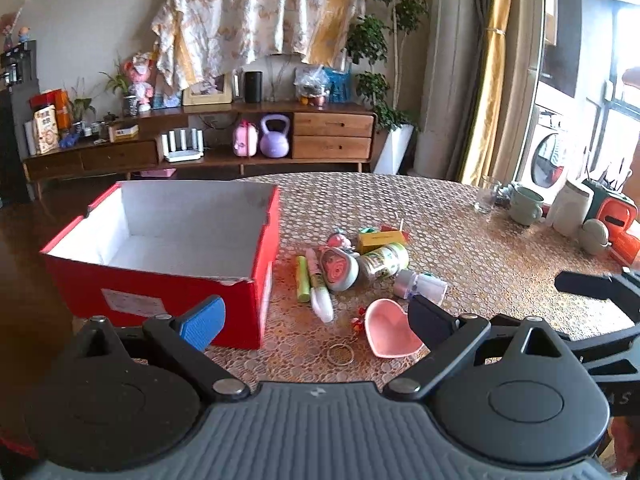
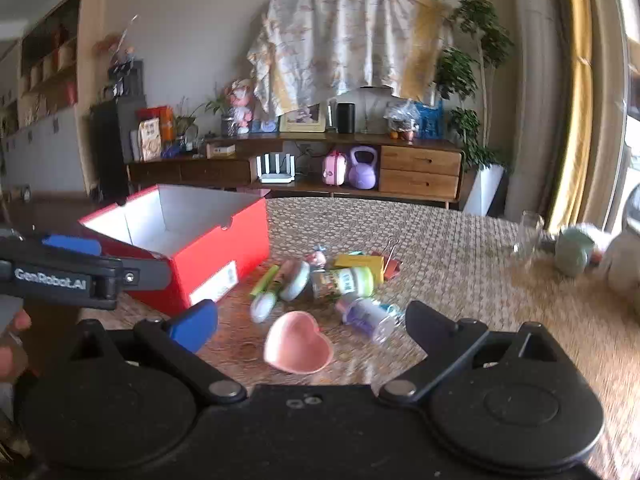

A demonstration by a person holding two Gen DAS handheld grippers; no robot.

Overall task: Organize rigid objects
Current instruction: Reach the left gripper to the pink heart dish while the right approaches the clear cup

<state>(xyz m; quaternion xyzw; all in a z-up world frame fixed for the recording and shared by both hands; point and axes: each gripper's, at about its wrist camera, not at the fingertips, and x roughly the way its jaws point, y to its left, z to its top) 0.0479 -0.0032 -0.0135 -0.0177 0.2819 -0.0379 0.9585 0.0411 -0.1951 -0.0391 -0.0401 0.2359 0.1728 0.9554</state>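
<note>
Both my grippers hover with jaws wide and empty over the table's clutter.

Left wrist: my left gripper (image 1: pixel 316 322) gapes wide; the pink dish (image 1: pixel 390 330) lies at its 1 o'clock, touching the right finger in this view. The red box (image 1: pixel 168 256) sits at 10 o'clock, the pens (image 1: pixel 314 284), tin (image 1: pixel 338 268) and jar (image 1: pixel 384 260) at 12. Right wrist: my right gripper (image 2: pixel 312 326) is equally wide, the dish (image 2: pixel 298 342) between its fingers, the box (image 2: pixel 192 248) at 10 o'clock, the small bottle (image 2: pixel 370 316) at 1.
</note>
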